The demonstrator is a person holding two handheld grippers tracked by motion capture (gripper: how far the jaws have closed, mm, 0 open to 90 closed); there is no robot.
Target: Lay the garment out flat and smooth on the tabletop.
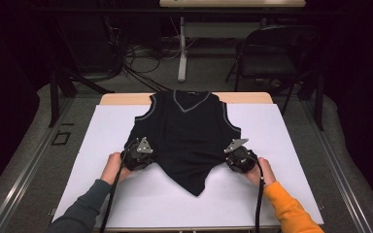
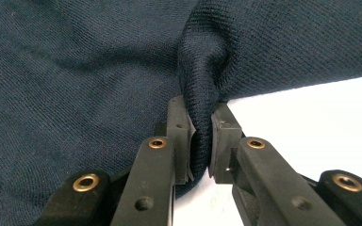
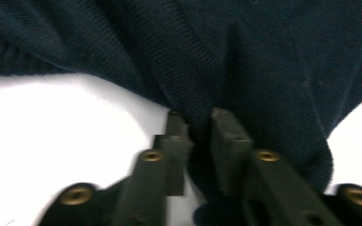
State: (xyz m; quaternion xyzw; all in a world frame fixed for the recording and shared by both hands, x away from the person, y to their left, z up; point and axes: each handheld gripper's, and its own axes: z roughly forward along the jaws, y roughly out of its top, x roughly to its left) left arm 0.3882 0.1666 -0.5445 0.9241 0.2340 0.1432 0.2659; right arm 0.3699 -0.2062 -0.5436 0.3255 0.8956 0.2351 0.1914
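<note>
Your L gripper (image 1: 138, 156) & R gripper (image 1: 240, 158) both clamp the dark vest (image 1: 187, 131) hem, flat mid white board (image 1: 126, 194) on wood table (image 1: 121, 98). Behind: grey carpet (image 1: 29, 141), folding chair (image 1: 272, 51), cables (image 1: 136, 58), dark room.

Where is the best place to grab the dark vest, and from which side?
Probably the bottom hem of the vest, one pinch at each lower corner, coming from the person's near side. The knit is thin and bunches into folds there, as the left gripper and right gripper, both clamped on it, show.
</note>
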